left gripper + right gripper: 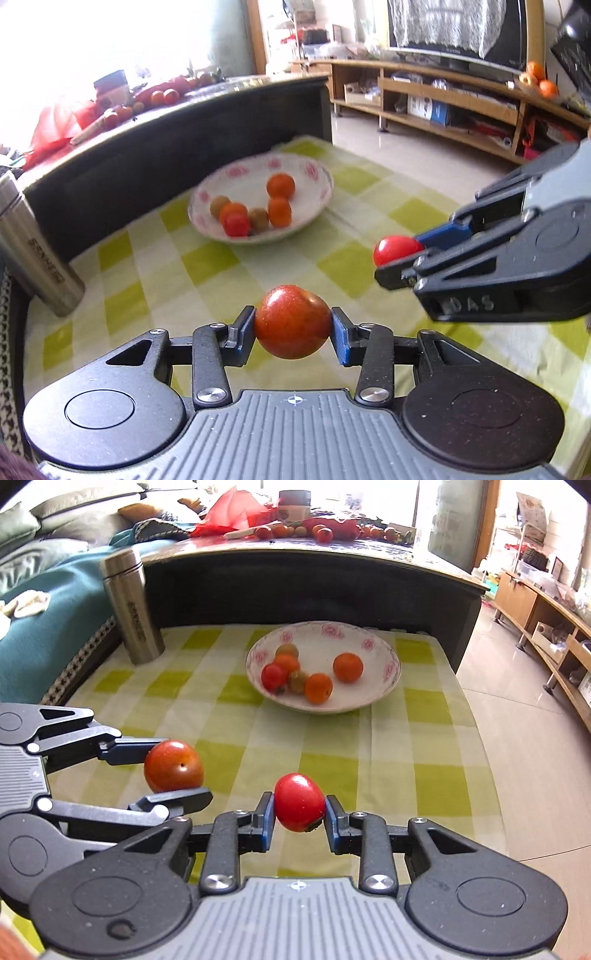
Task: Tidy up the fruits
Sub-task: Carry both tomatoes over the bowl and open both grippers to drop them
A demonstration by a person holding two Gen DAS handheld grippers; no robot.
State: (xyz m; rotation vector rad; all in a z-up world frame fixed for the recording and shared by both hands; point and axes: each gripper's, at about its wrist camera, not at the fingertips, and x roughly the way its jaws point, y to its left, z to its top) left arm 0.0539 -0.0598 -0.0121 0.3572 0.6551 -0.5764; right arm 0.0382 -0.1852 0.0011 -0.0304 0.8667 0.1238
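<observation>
Closest to me, my left tongs (293, 328) are squeezing a big round speckled red fruit (292, 321) between the blue pads, one pad on each side. I am holding it by its middle so it is not slipping out. It is hanging in the air above the worktop covered with a green and white checked cloth (221, 266).

Just beside it, my right tongs (299, 808) are pinching a smaller shiny red tomato (299, 802) the same way. Its little dark stem end is pointing down and to the right. Both fruits are up off the cloth, so I think I am carrying them, not picking them up.

Farther ahead, a wide white bowl with pink flower marks (384, 672) is sitting near the far edge of the cloth. Orange, red and brownish small fruits (317, 688) are lying inside it already. I think my two fruits are going there too, because that is where the others are gathered.

Off to the left, a tall silver metal flask (133, 609) is standing upright, well apart from the bowl, so it is not blocking my way.
</observation>
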